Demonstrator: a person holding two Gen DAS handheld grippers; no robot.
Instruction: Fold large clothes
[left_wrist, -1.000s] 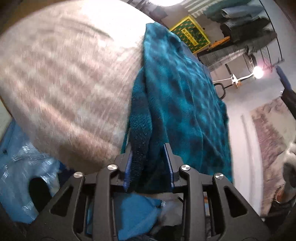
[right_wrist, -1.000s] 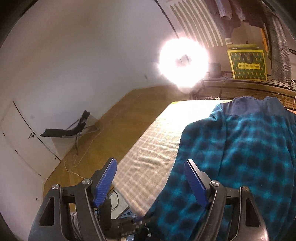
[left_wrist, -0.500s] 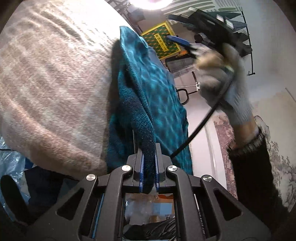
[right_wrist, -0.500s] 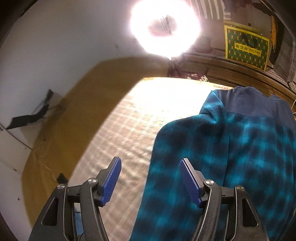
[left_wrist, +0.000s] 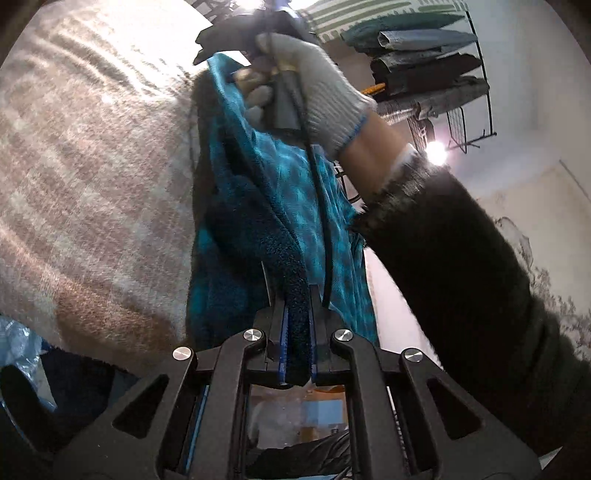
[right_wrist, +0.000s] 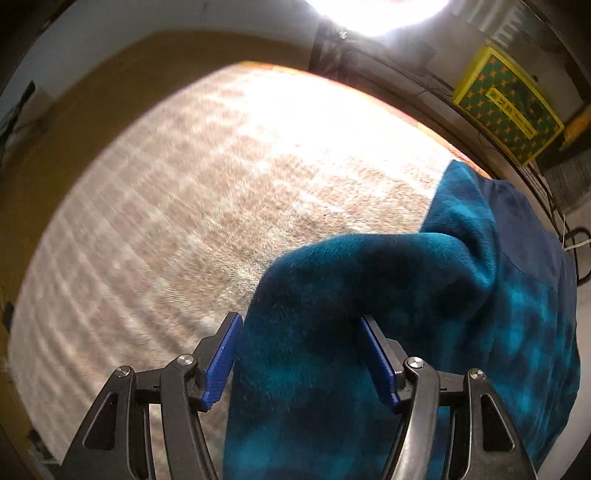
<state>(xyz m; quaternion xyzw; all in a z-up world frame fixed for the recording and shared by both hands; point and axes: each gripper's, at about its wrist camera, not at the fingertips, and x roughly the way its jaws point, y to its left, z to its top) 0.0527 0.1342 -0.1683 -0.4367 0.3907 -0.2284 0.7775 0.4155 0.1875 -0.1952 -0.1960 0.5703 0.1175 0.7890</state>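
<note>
On the beige plaid blanket (right_wrist: 207, 206), soft floppy teal fleece (right_wrist: 369, 332) is being pinched at its hem by left gripper (left_wrist: 297, 339); right gripper (right_wrist: 303, 354), jaws spread astride a raised fold w/o pressing, is being lined up.

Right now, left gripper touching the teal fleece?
Touching. Left wrist view: the left gripper is shut on a fold of the teal fleece, pads pressing both sides.
</note>
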